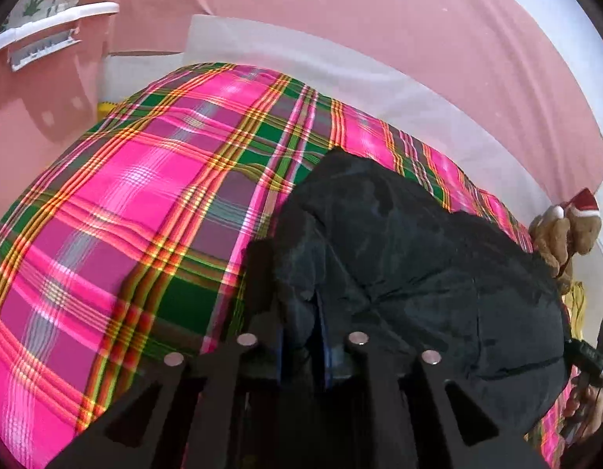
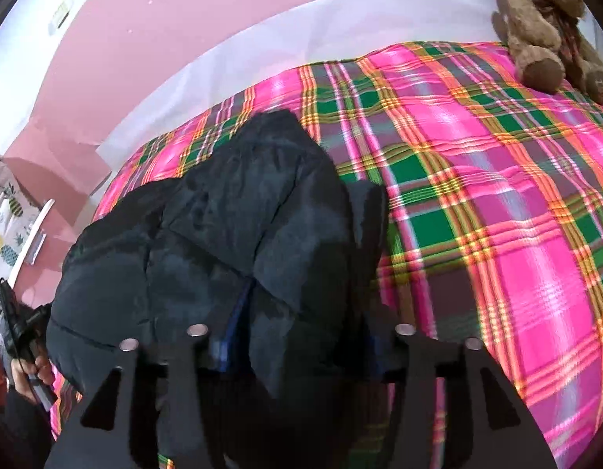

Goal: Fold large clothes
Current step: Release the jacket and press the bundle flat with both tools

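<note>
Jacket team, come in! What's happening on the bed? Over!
Left tongs shut on jacket. Right tongs shut on jacket too. Jacket bunched on plaid blanket. Teddy at far corner, not in the way.

A puffer jacket point(image 2: 223, 226) lay on the bedspread point(image 2: 477, 195) covering the bed. A teddy bear point(image 2: 535, 31) sat at the bed's far corner, well apart from the jacket, near the wall point(image 2: 184, 19) behind.

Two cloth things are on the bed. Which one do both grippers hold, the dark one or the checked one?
The dark puffy jacket. The left gripper and right gripper each pinch its fabric. The pink-and-green checked bedspread lies flat beneath it, ungripped.
</note>
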`<state>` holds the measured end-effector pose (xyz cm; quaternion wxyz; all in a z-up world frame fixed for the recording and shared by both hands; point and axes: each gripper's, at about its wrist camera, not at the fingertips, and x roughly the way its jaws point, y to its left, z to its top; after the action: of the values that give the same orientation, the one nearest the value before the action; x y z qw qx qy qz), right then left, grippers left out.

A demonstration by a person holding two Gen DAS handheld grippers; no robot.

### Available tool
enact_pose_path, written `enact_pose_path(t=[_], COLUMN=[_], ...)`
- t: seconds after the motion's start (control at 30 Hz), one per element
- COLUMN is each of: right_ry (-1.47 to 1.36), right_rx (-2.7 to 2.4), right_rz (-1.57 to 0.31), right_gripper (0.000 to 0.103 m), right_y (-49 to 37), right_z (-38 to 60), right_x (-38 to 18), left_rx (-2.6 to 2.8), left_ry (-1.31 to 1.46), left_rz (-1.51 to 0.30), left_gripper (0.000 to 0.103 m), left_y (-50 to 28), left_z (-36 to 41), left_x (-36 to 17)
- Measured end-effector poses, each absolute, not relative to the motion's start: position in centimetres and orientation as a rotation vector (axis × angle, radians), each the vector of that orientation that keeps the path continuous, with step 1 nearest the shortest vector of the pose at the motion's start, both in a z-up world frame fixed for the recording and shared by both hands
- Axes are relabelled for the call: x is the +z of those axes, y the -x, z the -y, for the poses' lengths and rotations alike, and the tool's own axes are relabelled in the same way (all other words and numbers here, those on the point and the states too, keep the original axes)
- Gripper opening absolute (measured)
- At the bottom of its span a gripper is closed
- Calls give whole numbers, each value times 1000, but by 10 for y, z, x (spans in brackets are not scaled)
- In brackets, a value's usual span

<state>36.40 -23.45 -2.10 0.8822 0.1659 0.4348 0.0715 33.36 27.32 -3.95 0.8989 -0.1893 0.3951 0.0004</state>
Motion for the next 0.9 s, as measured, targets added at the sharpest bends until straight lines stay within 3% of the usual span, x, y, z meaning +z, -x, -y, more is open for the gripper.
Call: enact_pose_path(t=[0.13,0.37,0.57,0.9], right_ry=[-318,-211,-166,-144], right_rx=[118,154,132,141], right_rz=[-829,-776,-905,-806], right_gripper=[58,58,58,58], right_y=[-342,-306,-320,-247], right_z=[245,217,207,199], right_x=[8,22,-22,25], left_rx=[55,45,25,65], left_ry=[366,311,245,135], left_rz=[-778,-682,-830,-748], left_gripper=[31,31,32,32], left_y=[-318,-275,-292,-218], left_z=[-278,-259,-232,-188], left_x=[-15,15,-35,10])
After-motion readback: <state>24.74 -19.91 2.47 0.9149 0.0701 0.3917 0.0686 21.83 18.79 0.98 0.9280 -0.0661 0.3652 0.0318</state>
